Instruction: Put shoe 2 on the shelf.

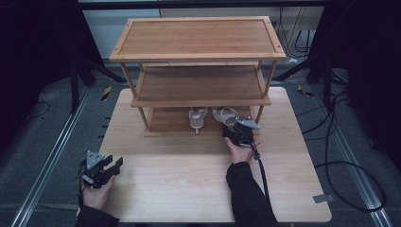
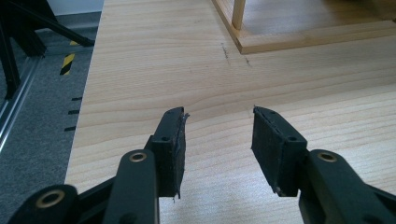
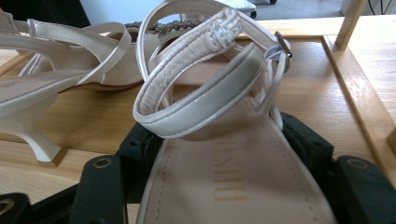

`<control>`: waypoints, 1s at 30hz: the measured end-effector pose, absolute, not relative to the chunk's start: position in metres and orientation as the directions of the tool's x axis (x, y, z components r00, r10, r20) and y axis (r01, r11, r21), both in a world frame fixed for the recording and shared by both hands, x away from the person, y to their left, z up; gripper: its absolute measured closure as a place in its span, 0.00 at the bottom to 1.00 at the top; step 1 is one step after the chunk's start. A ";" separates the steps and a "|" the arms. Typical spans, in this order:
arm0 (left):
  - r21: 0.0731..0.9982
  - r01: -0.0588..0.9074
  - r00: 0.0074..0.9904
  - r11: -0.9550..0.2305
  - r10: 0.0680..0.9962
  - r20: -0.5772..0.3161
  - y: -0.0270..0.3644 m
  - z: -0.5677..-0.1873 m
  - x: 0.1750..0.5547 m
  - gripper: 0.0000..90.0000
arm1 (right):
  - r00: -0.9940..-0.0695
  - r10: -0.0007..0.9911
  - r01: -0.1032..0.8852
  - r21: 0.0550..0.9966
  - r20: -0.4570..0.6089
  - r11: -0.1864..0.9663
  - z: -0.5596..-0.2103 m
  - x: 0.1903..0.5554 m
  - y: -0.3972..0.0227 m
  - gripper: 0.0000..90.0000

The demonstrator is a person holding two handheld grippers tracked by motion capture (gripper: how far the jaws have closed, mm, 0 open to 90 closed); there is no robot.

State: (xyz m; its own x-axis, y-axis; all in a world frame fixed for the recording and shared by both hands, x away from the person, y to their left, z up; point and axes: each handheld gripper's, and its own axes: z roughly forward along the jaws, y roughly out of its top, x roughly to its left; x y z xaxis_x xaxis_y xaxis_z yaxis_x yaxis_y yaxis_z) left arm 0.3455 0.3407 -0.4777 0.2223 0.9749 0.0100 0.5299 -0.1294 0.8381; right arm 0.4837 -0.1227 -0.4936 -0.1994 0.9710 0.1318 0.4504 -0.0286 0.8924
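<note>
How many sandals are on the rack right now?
2. One sandal stands on the bottom shelf of the rack, left of the other. The second sandal sits at that shelf's right end, its heel end between the right gripper's jaws. None visible on upper shelves.

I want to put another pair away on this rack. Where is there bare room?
Top shelf and middle shelf lie bare. The bottom shelf is free left of the two white sandals, crowded at right around the right gripper.

The person wore dark sleeves [image 1: 243, 189]. Both tongs were black with brass-ringed pivot holes [image 2: 137, 156], grey three-cornered top plates [image 1: 94, 158], and a black trailing cable [image 1: 261, 172].
</note>
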 end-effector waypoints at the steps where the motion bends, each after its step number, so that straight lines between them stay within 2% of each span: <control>1: 0.840 0.527 0.223 -0.132 0.975 0.013 0.341 -0.478 0.345 0.60 | -0.199 0.972 0.446 0.894 0.128 -0.027 -0.494 0.485 -0.121 0.43; 8: 0.841 0.525 0.224 -0.129 0.975 0.009 0.341 -0.478 0.345 0.60 | -0.183 0.978 0.469 0.883 0.104 -0.006 -0.494 0.498 -0.106 0.43; 11: 0.841 0.525 0.224 -0.129 0.975 0.009 0.342 -0.478 0.345 0.60 | -0.174 0.983 0.473 0.880 0.054 0.035 -0.496 0.504 -0.099 0.43; 21: 0.840 0.526 0.225 -0.133 0.974 0.014 0.341 -0.478 0.345 0.60 | -0.147 0.987 0.499 0.866 0.068 0.015 -0.493 0.511 -0.091 0.42; 24: 0.839 0.527 0.225 -0.133 0.974 0.014 0.341 -0.478 0.345 0.60 | -0.167 0.986 0.505 0.861 0.030 0.059 -0.496 0.511 -0.089 0.39; 30: 0.838 0.529 0.227 -0.137 0.974 0.016 0.341 -0.478 0.345 0.60 | -0.260 0.965 0.509 0.853 0.029 0.111 -0.497 0.505 -0.097 0.29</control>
State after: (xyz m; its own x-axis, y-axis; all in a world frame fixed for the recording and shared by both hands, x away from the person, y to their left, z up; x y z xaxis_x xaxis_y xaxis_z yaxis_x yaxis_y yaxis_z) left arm 0.3445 0.3410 -0.4783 0.2270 0.9738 0.0160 0.5289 -0.1371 0.8376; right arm 0.5047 -0.0966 -0.4972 -0.2604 0.9651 0.0293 0.5091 0.1114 0.8535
